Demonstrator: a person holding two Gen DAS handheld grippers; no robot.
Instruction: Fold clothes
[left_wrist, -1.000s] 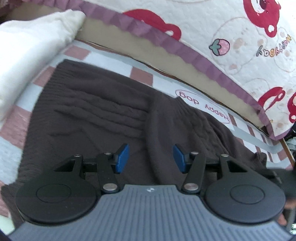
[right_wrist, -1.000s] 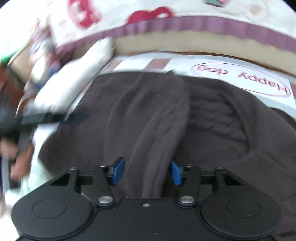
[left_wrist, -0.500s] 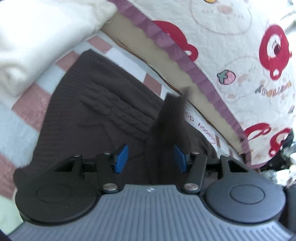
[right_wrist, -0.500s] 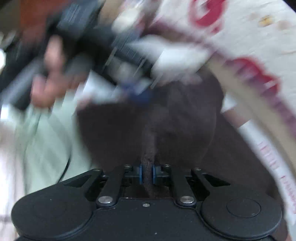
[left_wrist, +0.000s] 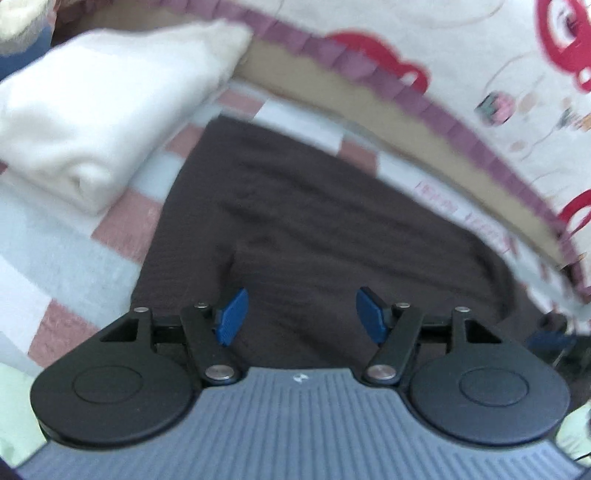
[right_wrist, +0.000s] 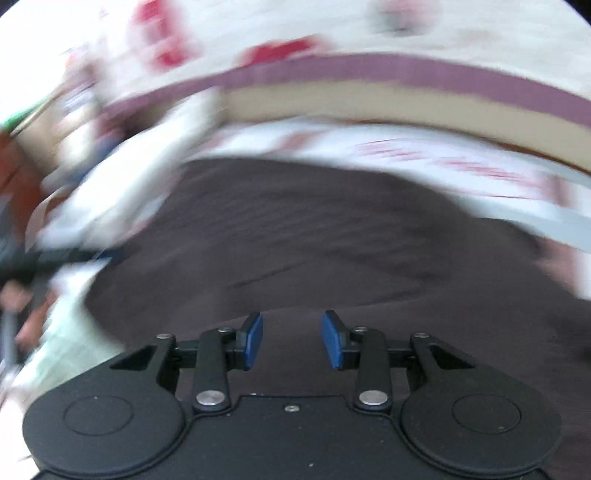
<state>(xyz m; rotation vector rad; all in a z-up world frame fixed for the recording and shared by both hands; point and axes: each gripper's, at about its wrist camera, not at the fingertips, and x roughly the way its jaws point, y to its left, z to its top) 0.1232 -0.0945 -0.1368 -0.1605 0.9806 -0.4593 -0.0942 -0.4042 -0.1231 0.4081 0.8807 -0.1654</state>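
A dark brown cable-knit sweater is spread on a pink-and-white checked bed sheet, beside a folded white cloth and below a cartoon-printed quilt. A layer of the knit is seen lying over the body, its edge running near the left gripper. The blue pads of the left gripper are held wide apart over the knit, with nothing between them. The right gripper is likewise parted and empty above the sweater. A fold is judged to be under way; a fresh edge would need to be grasped next, though which one cannot be settled through the blur.
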